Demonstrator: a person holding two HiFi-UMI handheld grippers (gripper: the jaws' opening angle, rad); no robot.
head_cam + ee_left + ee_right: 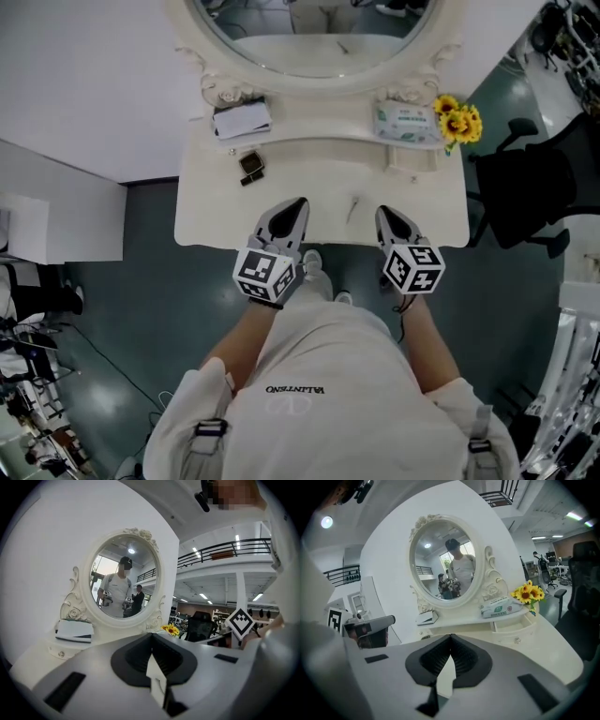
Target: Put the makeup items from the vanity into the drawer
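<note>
Nothing seems to have been picked up yet. This looks like the approach, with both claws held out over the front edge of the vanity's surface (pixel 211 220). The left claw (pixel 298 206) is pressed together with nothing in it, and the right claw (pixel 382 216) is the same, its tips meeting on empty air.

The makeup nearest to hand is a small dark compact (pixel 250 167). It lies on the surface ahead of the left claw and well apart from it. A thin stick-like thing (pixel 354 204) lies between the two claws, too small to name. The little drawer (pixel 509 626) sits under the right end of the shelf and seems pulled out a bit.

I'd guess the next move is for the left claw to spread, reach forward and come down around the compact.

On the shelf under the oval mirror (pixel 309 37) stand a white box (pixel 241 120), a pack of wipes (pixel 406 124) and sunflowers (pixel 457 120). A black chair (pixel 525 192) stands off to the right. Nothing blocks the way to the compact, though the flowers crowd the drawer's side.
</note>
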